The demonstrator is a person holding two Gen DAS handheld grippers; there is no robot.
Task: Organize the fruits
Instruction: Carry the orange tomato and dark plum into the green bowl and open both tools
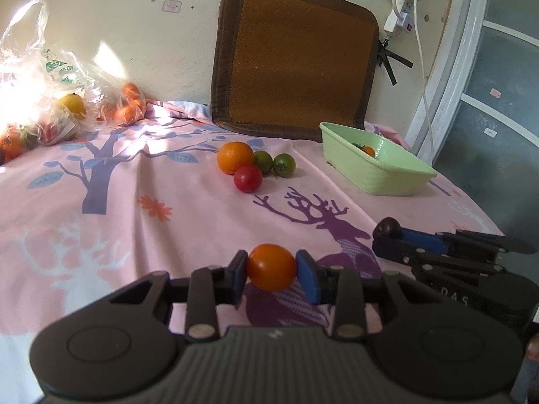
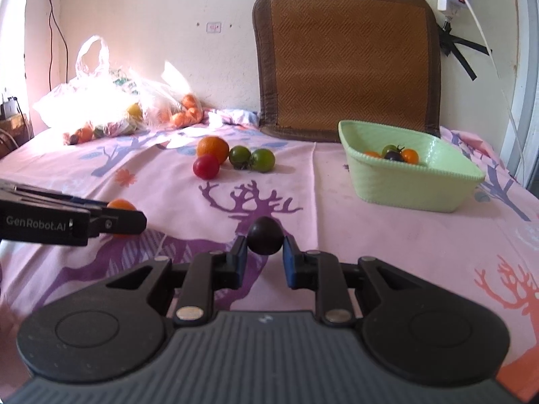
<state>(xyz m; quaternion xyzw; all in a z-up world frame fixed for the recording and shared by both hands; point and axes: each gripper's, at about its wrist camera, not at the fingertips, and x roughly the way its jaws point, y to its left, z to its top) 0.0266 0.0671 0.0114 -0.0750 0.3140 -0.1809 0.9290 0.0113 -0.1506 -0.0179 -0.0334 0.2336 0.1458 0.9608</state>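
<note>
Left wrist view shows my left fingers (image 1: 271,274) closed on an orange tomato (image 1: 271,267), pads pressing it from both sides, just above the pink cloth (image 1: 188,208). My right fingers (image 2: 264,252) grip a dark purple tomato (image 2: 265,235) the same way, near the purple deer print. Farther out, an orange (image 2: 213,148), a red tomato (image 2: 205,166) and two green tomatoes (image 2: 251,158) lie clustered mid-counter, well apart from both grips. The green basket (image 2: 417,185) sits far right and already holds a few small tomatoes. I judge the sorting partly done: two fruits in hand, four loose, more in the plastic bags (image 2: 101,107) far left.
</note>
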